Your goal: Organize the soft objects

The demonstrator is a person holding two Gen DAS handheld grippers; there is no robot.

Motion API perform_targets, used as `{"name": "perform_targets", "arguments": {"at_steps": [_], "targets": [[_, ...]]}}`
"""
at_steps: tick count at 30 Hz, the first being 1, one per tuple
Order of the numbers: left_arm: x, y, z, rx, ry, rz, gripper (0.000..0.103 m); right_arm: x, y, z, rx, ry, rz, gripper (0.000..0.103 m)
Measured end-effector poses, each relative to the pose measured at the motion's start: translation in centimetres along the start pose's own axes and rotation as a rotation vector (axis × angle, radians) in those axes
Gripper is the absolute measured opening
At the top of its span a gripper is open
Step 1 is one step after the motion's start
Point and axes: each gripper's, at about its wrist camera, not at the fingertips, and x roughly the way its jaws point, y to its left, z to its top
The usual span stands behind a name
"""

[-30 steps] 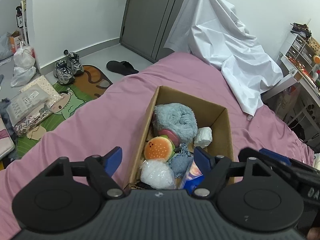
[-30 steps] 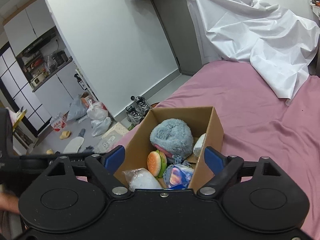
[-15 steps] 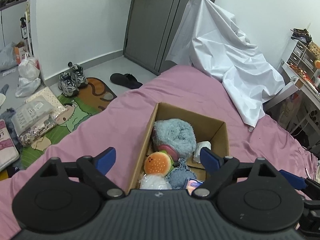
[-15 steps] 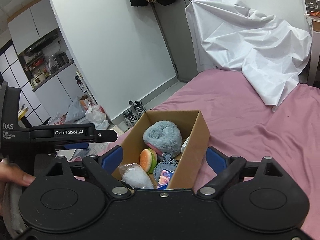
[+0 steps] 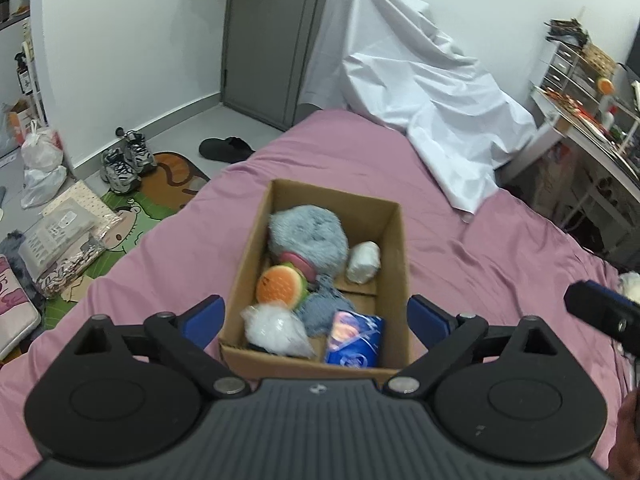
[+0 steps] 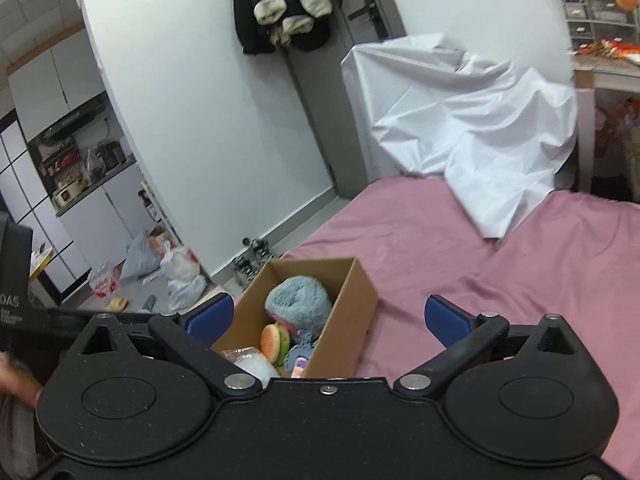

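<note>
I observe the cardboard box (image 5: 394,280) resting on the pink bedsheet (image 5: 168,248), its long axis running away from my left gripper (image 5: 316,316) toward the draped white sheet (image 5: 416,92) at the far end of the bed. The near short end sits just ahead of the left gripper and the open top faces up. Inside, at the far end, lies a fluffy grey-blue plush (image 5: 307,236) with a pink part showing at its near edge; a white wrapped bundle (image 5: 363,261) sits beside it against the right wall. A burger plush (image 5: 280,286) lies mid-box on the left side, a blue knitted piece (image 5: 322,308) next to it, a clear bag of white stuffing (image 5: 274,330) at the near left corner, and a blue printed packet (image 5: 354,340) at the near right. My left gripper's jaws stand wide apart, straddling the box's near end and holding nothing. My right gripper (image 6: 326,316) is likewise spread wide and empty; in its view the box (image 6: 344,320) lies low and left of centre, angled away to the upper right. Sneakers (image 5: 124,160) and a cartoon mat (image 5: 136,208) lie on the floor left of the bed.
</note>
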Motion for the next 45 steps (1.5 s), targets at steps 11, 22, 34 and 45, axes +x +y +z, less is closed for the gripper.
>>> {"name": "perform_targets", "arguments": {"at_steps": [11,22,34,45], "targets": [[-4.2,-1.6,-1.0,0.044,-0.002,-0.023,0.102,-5.5,-1.1,-0.2,0.019,-0.038,-0.078,0.103],[-8.8,-2.7,-2.4,0.068,-0.015,-0.068,0.102,-10.7,-0.3,-1.1,-0.016,-0.038,-0.105,0.103],[-13.6,-3.6,-4.7,0.106,-0.029,-0.110,0.102,-14.9,1.5,-2.6,-0.002,-0.042,-0.139,0.103],[-15.9,-3.6,-6.7,0.117,-0.025,-0.109,0.102,-16.5,3.6,-3.3,-0.001,-0.027,-0.169,0.103]]}}
